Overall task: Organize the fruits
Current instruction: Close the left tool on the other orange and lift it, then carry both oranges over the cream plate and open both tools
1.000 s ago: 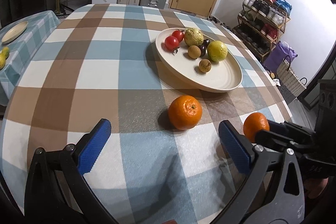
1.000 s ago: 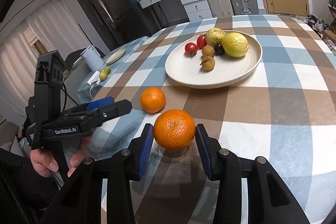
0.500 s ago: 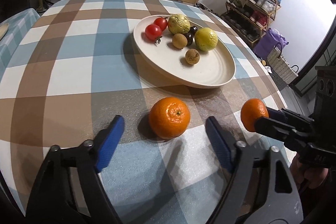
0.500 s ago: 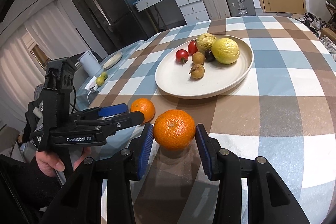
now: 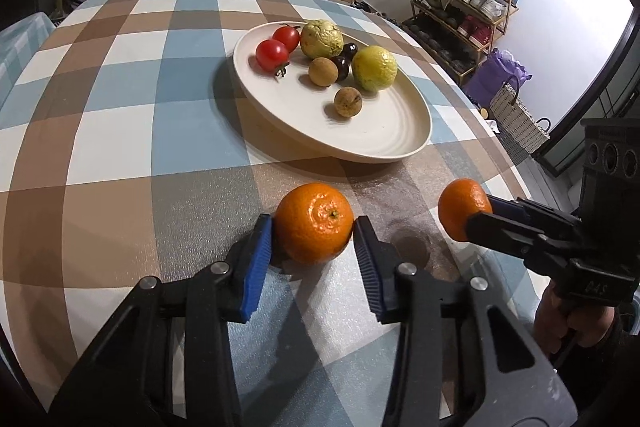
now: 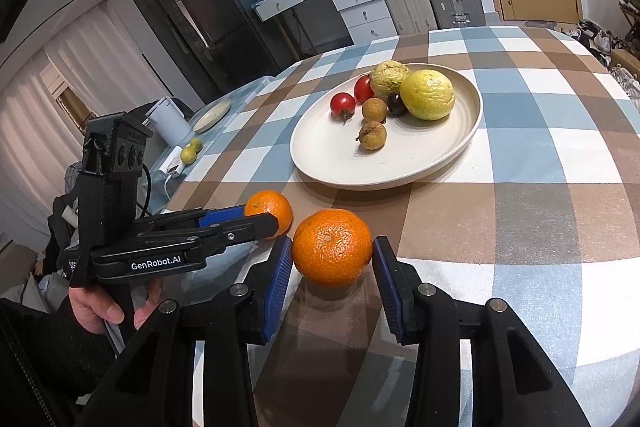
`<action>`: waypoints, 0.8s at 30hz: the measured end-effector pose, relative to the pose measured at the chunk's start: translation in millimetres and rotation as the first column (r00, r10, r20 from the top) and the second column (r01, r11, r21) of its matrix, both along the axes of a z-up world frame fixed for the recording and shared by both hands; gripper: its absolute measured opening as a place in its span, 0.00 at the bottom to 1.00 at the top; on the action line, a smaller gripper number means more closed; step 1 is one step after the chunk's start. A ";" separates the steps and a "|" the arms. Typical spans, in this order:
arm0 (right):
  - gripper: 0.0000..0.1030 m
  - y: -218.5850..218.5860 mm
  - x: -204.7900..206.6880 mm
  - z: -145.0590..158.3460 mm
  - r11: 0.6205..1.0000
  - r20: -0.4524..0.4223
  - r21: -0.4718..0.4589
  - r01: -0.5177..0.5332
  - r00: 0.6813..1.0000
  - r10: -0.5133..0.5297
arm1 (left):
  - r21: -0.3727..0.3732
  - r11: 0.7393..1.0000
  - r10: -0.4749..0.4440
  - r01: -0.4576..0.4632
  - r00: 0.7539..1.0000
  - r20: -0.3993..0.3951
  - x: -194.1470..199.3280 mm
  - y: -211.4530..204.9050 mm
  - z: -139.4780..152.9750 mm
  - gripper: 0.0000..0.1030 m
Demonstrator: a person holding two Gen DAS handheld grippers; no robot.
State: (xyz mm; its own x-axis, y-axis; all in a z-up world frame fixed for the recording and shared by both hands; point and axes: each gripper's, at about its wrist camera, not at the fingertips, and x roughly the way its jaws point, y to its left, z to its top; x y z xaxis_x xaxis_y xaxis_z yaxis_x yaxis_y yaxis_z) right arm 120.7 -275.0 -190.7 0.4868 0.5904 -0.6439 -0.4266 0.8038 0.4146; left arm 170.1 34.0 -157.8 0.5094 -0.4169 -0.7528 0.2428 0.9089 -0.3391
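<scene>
Orange fruit, left (image 5: 314, 223): clamped by left gripper (image 5: 313, 227), jaws just closed.
Second orange (image 6: 332, 247): gripped by right gripper (image 6: 333, 259).
Plate (image 5: 384, 139): loaded, near both.

Black plastic grippers (image 6: 332, 283) are fitted with ribbed blue pads (image 6: 276, 291) and silver screws (image 6: 238, 289) (white "GenRobot.AI" lettering is printed on the left gripper (image 6: 262, 223)).

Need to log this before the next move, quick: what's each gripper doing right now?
Left gripper: jaws have just been closing, now shut on an orange.
Right gripper: shut on another orange.
</scene>
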 end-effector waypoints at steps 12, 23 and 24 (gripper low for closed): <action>0.41 1.4 0.5 1.0 1.000 0.002 0.009 -0.004 1.000 0.004 | -0.022 1.000 0.013 -0.012 1.000 0.015 -5.8 5.9 4.0 0.37; 0.41 5.4 5.1 5.4 0.999 0.010 0.040 -0.014 1.000 0.013 | -0.063 0.997 0.043 -0.041 0.998 0.042 -10.3 20.7 15.1 0.36; 0.41 5.5 5.0 6.3 0.999 0.011 0.046 -0.013 1.000 0.013 | -0.069 0.997 0.046 -0.043 0.998 0.042 -10.4 22.1 15.5 0.36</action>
State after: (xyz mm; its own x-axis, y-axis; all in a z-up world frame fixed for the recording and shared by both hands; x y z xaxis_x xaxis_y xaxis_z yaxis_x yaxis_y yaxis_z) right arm 125.8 -269.5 -184.4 0.4858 0.6255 -0.6106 -0.4416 0.7785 0.4461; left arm 159.7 56.1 -142.3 0.5602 -0.4427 -0.7002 0.2184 0.8943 -0.3906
